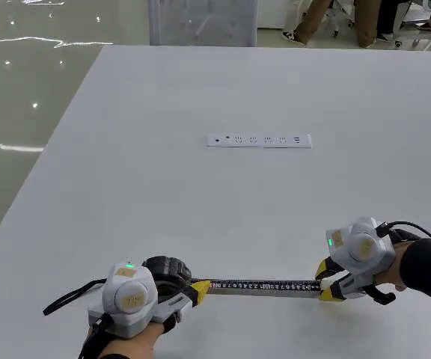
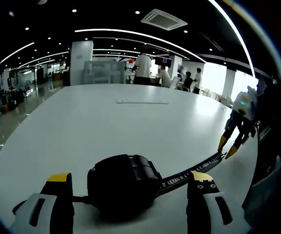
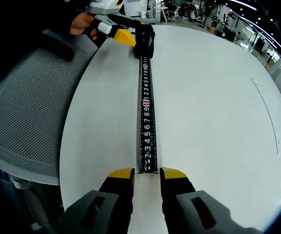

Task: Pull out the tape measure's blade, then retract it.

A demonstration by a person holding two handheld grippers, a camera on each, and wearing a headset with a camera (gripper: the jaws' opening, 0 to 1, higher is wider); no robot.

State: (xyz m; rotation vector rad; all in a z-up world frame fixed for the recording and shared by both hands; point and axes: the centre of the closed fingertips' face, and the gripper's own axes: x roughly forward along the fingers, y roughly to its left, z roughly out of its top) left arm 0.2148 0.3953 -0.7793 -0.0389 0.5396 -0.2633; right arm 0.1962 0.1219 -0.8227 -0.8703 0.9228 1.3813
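Right gripper view: right hand-held gripper [image 3: 147,173] pinches flat blade [image 3: 147,112]; left hand-held gripper [image 2: 130,178] gapes around black case [image 2: 123,187].

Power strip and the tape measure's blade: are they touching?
Apart. The head view shows a wide stretch of bare table between the power strip and the blade.

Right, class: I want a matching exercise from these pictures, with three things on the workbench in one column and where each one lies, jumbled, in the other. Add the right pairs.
Things
1. tape measure case
2. blade
3. power strip

Places
A. lying alone, further up the table
B. between the fingers of the left gripper
C. drawn out flat, its tip at the right gripper

Pairs: 1-B, 2-C, 3-A
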